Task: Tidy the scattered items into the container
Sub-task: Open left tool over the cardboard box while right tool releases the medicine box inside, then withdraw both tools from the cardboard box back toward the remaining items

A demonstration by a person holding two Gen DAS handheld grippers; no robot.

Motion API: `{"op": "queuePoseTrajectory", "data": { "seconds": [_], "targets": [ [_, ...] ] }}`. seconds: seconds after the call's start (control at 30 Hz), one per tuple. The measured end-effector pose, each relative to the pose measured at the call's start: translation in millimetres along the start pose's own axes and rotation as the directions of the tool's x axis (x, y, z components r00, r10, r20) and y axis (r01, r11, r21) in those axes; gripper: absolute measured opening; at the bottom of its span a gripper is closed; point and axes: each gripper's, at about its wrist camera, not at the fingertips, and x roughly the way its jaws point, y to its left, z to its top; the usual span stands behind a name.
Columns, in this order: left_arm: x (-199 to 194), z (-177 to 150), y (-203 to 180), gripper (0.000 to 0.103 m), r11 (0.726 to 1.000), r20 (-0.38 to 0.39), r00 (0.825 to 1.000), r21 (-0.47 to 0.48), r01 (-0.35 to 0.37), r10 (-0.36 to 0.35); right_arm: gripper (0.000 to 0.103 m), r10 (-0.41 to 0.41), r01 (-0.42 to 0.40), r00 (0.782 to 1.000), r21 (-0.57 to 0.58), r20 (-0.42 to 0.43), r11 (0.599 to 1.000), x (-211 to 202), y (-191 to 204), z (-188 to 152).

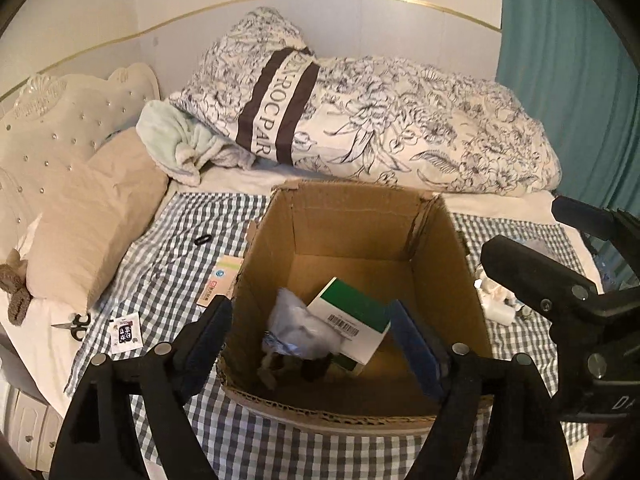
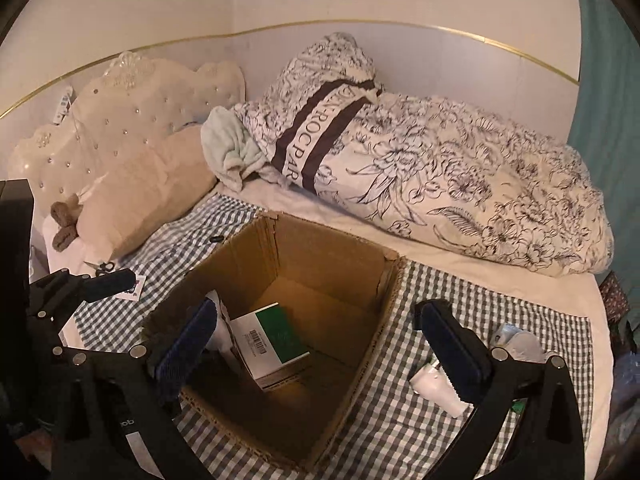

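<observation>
Left gripper point(image 1: 312, 344): jaws spread, nothing between the pads, poised above the near rim of the cardboard box point(image 1: 468, 280). Right gripper point(image 2: 320, 344): jaws wide apart, empty, over the same box. Inside the box: a green-and-white carton point(image 1: 352, 320) tilted against a crumpled plastic bag point(image 1: 296, 320). Outside, on the checked cloth point(image 1: 192, 240): scissors point(image 1: 76, 324), a small packet point(image 1: 126, 334), a flat card box point(image 1: 220, 280) left of the box; white bottles point(image 2: 436, 388) right of it.

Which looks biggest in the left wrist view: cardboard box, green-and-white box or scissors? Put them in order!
1. cardboard box, biggest by far
2. green-and-white box, lying inside it
3. scissors, tiny on the bed's left side, though farther away
</observation>
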Motion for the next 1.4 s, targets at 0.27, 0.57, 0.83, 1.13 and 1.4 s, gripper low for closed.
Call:
{"op": "queuePoseTrajectory", "data": {
  "seconds": [0.27,0.57,0.83,1.13,1.4],
  "targets": [
    [-34.7,1.5,-16.3,0.095,1.000,0.062,0.998,-0.003,-0.003,0.003,0.103,-0.041,0.040,0.997,0.020,0.059,0.999,-43.6,-14.3,-3.1],
    [-64.9,2.0,-41.8,0.103,1.000,0.116,0.993,-0.013,-0.004,0.005,0.103,-0.099,0.097,0.990,0.028,0.102,0.995,-90.4,-37.7,-12.8],
    [-86.9,0.9,-71.5,0.103,1.000,0.155,0.988,-0.008,0.020,-0.019,0.103,-0.157,0.151,0.978,0.058,0.139,0.987,-130.7,-69.1,-26.0],
    [-111.5,-4.1,-113.4,0.103,0.998,0.192,0.980,0.042,0.043,-0.050,0.103,-0.217,0.200,0.963,0.115,0.160,0.973,-169.6,-105.7,-47.4],
    [-123.5,-6.5,-148.3,0.103,0.992,0.205,0.974,0.106,0.071,-0.092,0.103,-0.261,0.239,0.951,0.143,0.163,0.960,-200.8,-136.3,-65.4]
  ]
}}
